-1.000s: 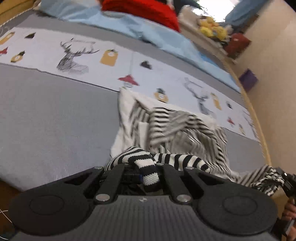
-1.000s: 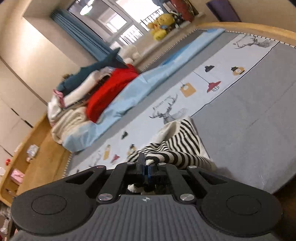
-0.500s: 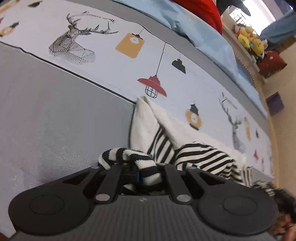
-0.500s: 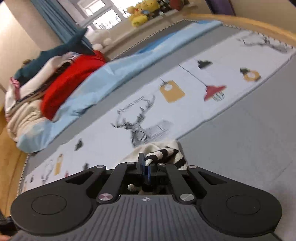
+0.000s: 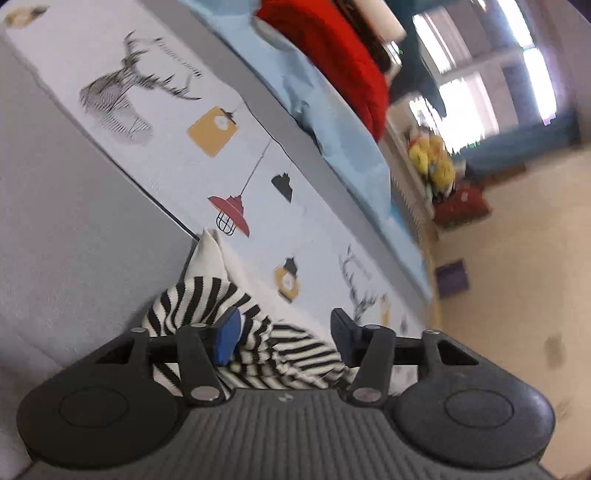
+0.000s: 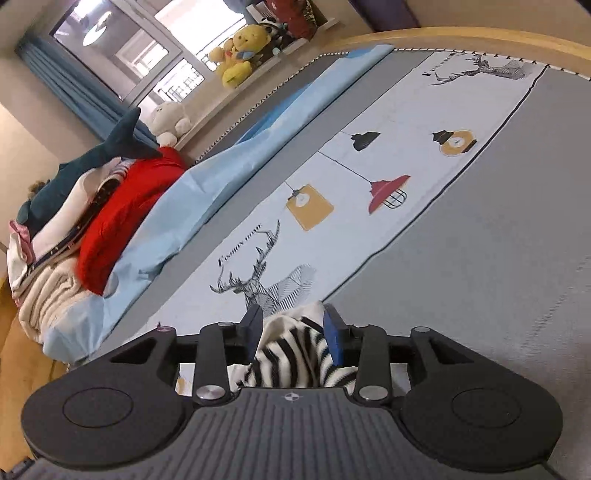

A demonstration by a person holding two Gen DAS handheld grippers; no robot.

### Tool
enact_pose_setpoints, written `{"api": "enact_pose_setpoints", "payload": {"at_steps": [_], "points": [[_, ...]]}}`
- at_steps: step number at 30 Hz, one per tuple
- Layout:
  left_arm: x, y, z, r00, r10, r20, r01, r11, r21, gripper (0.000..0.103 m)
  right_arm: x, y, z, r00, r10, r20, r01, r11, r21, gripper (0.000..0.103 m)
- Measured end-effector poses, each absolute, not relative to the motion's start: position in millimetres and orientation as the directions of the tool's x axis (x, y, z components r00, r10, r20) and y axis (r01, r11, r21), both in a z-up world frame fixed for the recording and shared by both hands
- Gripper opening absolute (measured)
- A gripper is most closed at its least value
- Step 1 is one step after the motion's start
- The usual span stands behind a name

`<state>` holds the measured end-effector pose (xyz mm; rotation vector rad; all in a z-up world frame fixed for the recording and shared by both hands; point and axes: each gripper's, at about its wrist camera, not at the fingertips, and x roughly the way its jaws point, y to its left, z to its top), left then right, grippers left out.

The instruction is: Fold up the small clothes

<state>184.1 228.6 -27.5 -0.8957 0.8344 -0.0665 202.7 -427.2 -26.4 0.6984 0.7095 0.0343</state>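
A small black-and-white striped garment (image 5: 207, 299) with a cream lining lies bunched on the bed cover, straddling the grey part and the printed white band. My left gripper (image 5: 284, 330) hovers just over it. Its jaws are opening, striped cloth lies loose between them, and the blue pads (image 5: 227, 332) do not press on it. In the right wrist view the same garment (image 6: 291, 354) bulges up between the fingers of my right gripper (image 6: 294, 328). Those jaws are opening too, and the pads (image 6: 334, 334) stand apart from the fabric's fold.
The bed cover has a white band printed with deer and lamps (image 6: 310, 206) beside plain grey (image 6: 498, 258). A light blue sheet (image 6: 236, 166), a red blanket (image 6: 125, 206) and piled bedding lie at the far side. Plush toys (image 6: 240, 51) sit on the sill. The wooden bed rim (image 6: 480, 35) curves along the edge.
Both grippers were shut on the striped cloth and carried it forward and down over the garment. Now both jaws have parted and the cloth lies loose on the bed.
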Motion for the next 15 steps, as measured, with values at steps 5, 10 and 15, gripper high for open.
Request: {"api": "enact_pose_setpoints", "payload": {"at_steps": [5,10,15], "points": [[191.1,189.7,-25.5,0.618,-0.249,-0.746,-0.185,0.876,-0.446,0.067,205.6,-409.7,-32.1,0.702,0.333,-0.629,0.091,0.834,0.544,0.044],[196.2,148.7,-42.0,0.593,-0.156,-0.790,-0.052,0.972,-0.231,0.082,212.3,-372.9,-43.1,0.615,0.393,-0.683,-0.033,0.879,0.476,0.048],[207.1,111.2,-66.5,0.579,-0.035,-0.815,0.063,0.998,0.001,0.086,225.2,-352.4,-54.3,0.564,0.419,-0.711,-0.035,0.873,0.486,0.063]]}}
